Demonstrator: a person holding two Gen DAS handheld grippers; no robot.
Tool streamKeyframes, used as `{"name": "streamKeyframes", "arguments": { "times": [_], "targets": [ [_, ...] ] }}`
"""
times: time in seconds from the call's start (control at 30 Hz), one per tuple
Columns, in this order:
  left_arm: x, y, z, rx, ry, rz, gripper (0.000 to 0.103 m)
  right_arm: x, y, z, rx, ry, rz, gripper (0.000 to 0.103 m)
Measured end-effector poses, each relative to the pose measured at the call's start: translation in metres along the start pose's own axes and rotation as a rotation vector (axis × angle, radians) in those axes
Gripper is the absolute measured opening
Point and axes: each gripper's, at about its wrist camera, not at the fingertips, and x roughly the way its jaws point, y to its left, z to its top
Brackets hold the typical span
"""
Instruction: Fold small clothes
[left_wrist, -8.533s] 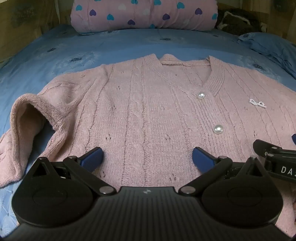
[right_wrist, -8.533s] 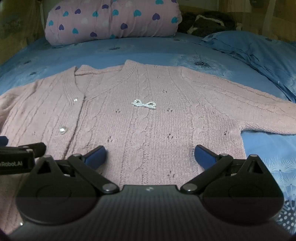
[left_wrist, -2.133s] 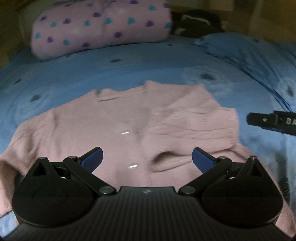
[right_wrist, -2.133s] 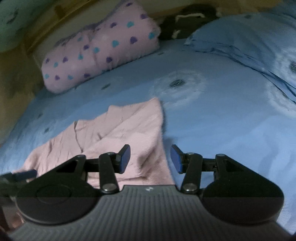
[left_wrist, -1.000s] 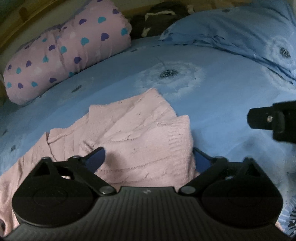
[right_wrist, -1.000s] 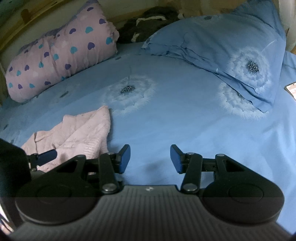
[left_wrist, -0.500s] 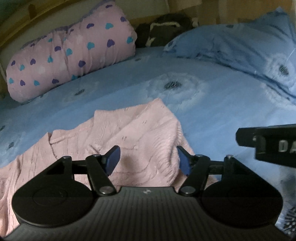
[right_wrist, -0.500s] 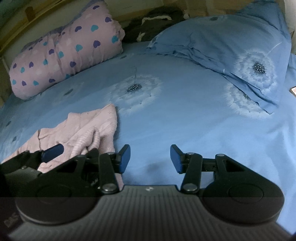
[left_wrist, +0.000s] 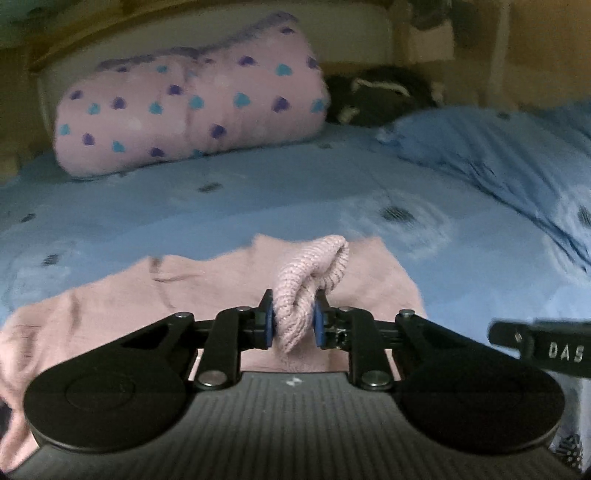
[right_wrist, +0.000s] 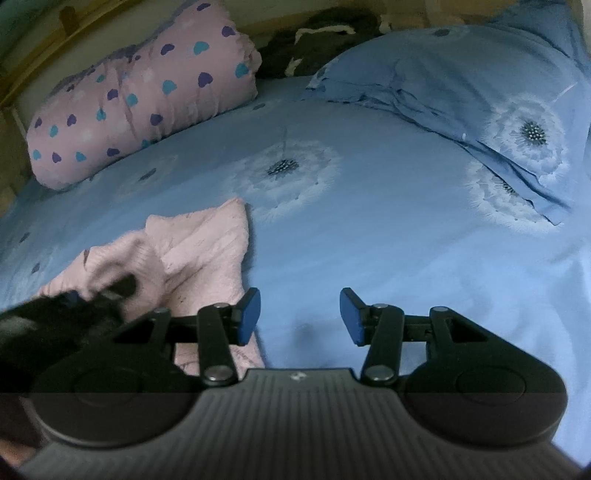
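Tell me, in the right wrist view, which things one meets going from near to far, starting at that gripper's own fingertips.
right gripper, jaws apart with nothing between them → bare blue dandelion-print bedsheet → the sheet's dandelion print → dark clothing at the headboard.

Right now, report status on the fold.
Left gripper closing on a bunched fold of the pink cardigan. Right gripper open, empty, over bare sheet. Nothing in the way.

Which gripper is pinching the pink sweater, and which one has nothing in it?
The left gripper is closing on a bunched fold of the pink sweater. The right gripper is open, with only blue bedsheet behind its gap.
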Motion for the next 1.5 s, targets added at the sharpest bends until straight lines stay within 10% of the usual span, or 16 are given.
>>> {"name": "streamKeyframes", "arguments": {
  "times": [0.6, 1.03, 1.3, 1.5],
  "targets": [
    [-0.020, 0.196, -0.049, -0.175, 0.172, 0.196, 0.025, 0.018, 0.030, -0.014, -0.089, 0.097, 0.028, 0.050],
    [-0.027, 0.222, -0.054, -0.226, 0.141, 0.143, 0.065, 0.031, 0.046, -0.021, -0.164, 0.095, -0.032, 0.050],
    [0.007, 0.237, -0.044, -0.313, 0.148, 0.135, 0.069, 0.029, 0.051, -0.003, -0.125, 0.040, 0.053, 0.050],
    [0.017, 0.253, -0.054, -0.309, 0.178, 0.084, 0.070, 0.076, 0.057, 0.020, -0.136, 0.008, 0.083, 0.070]
  ]
}}
